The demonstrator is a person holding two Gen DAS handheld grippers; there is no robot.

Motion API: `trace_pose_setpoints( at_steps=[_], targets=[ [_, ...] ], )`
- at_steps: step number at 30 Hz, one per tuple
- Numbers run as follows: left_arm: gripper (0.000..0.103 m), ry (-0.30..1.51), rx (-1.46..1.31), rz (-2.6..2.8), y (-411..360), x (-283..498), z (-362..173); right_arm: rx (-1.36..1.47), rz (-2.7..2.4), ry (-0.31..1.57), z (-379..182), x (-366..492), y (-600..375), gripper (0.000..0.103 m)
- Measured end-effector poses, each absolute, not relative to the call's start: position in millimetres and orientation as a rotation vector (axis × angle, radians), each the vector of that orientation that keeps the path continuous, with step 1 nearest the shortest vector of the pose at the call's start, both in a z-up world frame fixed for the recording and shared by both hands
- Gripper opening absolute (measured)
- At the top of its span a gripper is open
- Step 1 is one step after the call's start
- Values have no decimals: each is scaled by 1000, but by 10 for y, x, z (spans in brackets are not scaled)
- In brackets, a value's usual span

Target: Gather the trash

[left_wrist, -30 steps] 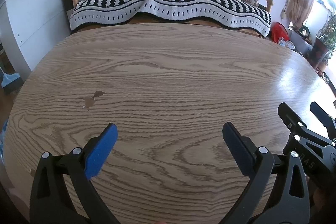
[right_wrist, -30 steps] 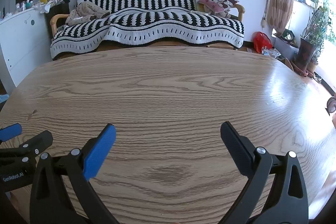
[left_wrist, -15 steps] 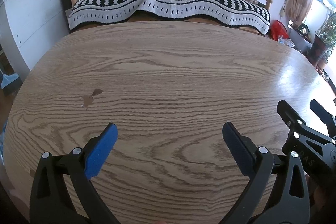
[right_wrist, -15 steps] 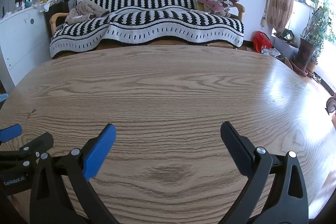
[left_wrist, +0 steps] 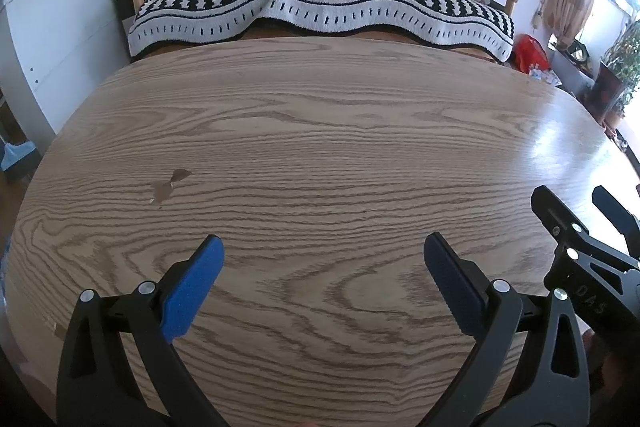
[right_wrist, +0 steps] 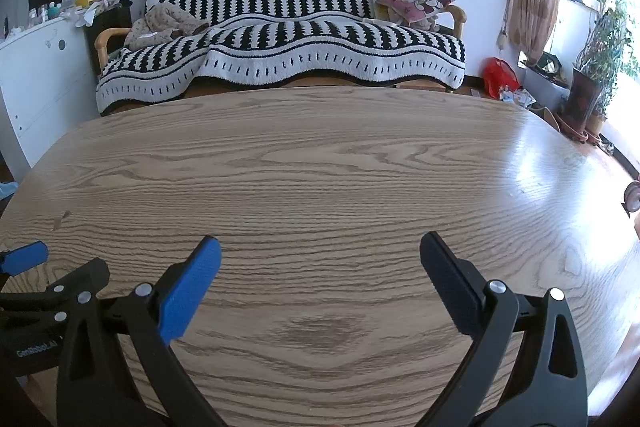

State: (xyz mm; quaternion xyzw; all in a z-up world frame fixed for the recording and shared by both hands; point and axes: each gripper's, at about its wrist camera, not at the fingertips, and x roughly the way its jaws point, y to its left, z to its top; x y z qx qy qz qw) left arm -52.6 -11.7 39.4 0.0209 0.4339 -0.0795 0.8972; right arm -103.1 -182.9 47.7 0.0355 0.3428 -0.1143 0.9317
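Both grippers hover side by side over the near part of a wood-grain table [left_wrist: 320, 147]. My left gripper [left_wrist: 322, 251] is open, nothing between its blue pads. My right gripper [right_wrist: 320, 251] is open as well and holds nothing. In the left wrist view the right gripper's black fingers [left_wrist: 576, 239] show at the right edge; in the right wrist view the left gripper's finger [right_wrist: 24, 259] shows at the left edge. A small brown scrap or chipped spot [left_wrist: 168, 185] lies on the table ahead and to the left of the left gripper, also seen in the right wrist view as a tiny mark [right_wrist: 60, 219].
Beyond the table's far edge stands a sofa under a black-and-white striped blanket [right_wrist: 288, 47], with a beige garment [right_wrist: 164, 23] and a pink cushion [right_wrist: 412, 3]. A white cabinet [left_wrist: 48, 27] is at the left. A red bag [right_wrist: 500, 75] and potted plants [right_wrist: 592, 67] are at the right.
Both views have risen slightly, so the sofa sits a little lower in frame. Both grippers stay open.
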Motion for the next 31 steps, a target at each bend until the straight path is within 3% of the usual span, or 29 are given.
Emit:
trace_pose_setpoints(
  at_steps=[31],
  targets=[
    [97, 905, 18, -109, -35, -422, 340, 78, -247, 728, 428, -1014, -1880, 96]
  ],
)
